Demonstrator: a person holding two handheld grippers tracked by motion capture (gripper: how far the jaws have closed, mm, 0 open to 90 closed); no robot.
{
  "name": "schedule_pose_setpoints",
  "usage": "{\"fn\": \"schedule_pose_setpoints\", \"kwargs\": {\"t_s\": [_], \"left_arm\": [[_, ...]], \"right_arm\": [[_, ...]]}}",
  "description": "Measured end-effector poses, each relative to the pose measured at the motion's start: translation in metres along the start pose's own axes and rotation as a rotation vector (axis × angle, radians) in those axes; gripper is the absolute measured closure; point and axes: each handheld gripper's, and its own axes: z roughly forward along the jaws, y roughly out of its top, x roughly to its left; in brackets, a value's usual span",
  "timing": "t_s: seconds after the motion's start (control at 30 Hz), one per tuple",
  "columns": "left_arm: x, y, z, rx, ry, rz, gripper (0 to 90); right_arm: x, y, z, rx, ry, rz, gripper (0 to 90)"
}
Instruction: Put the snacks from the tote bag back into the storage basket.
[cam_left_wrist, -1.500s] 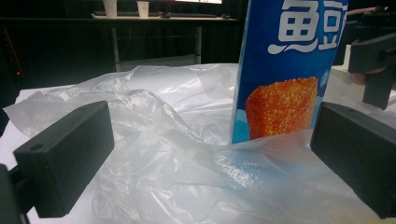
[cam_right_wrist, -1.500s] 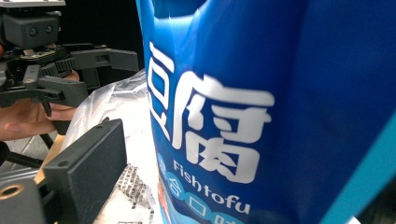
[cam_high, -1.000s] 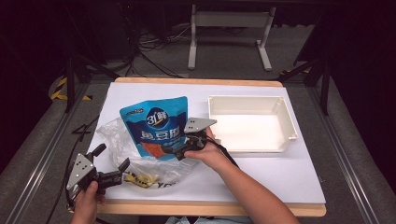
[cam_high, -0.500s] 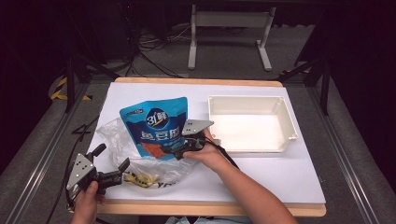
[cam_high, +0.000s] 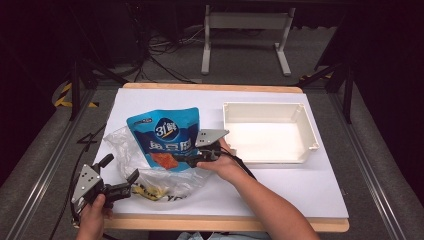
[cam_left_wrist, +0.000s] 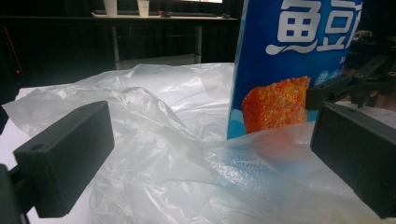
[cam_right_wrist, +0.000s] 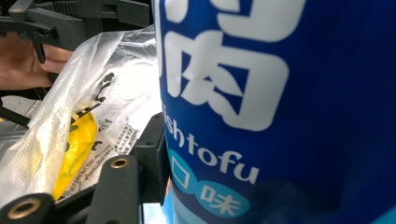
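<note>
Pouch (cam_high: 167, 140) glossy blue, white lettering, orange snack picture; right tool (cam_high: 186, 159) clamped on it

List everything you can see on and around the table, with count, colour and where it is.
pouch: one, blue, upright at the table's middle-left, lower edge inside the bag
bag: one, clear plastic, crumpled at front left, with yellow packaging inside
tray: one, white, on the right half of the table
table: one, white top with a wooden edge
stand: one, grey metal, on the floor behind the table
left gripper: one, black with a grey plate, at the front left edge, jaws open around the bag's rim
right gripper: one, black with a grey plate, at the middle, jaws just closed on the pouch's lower edge
</note>
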Motion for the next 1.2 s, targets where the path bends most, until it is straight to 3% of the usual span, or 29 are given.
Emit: {"fn": "schedule_pose_setpoints", "kwargs": {"t_s": [0.3,1.07,1.2], "left_arm": [[0.001,0.0,0.0,-0.002,0.0,-0.006,0.2],[0.001,0.0,0.0,-0.004,0.0,-0.008,0.2],[0.001,0.0,0.0,-0.005,0.0,-0.006,0.2]], "right_arm": [[0.004,0.008,0.0,0.009,-0.025,-0.057,50.4],[0.006,0.064,-0.026,-0.078,-0.02,-0.055,50.9],[0.006,0.073,-0.031,-0.095,-0.012,-0.037,50.8]]}}
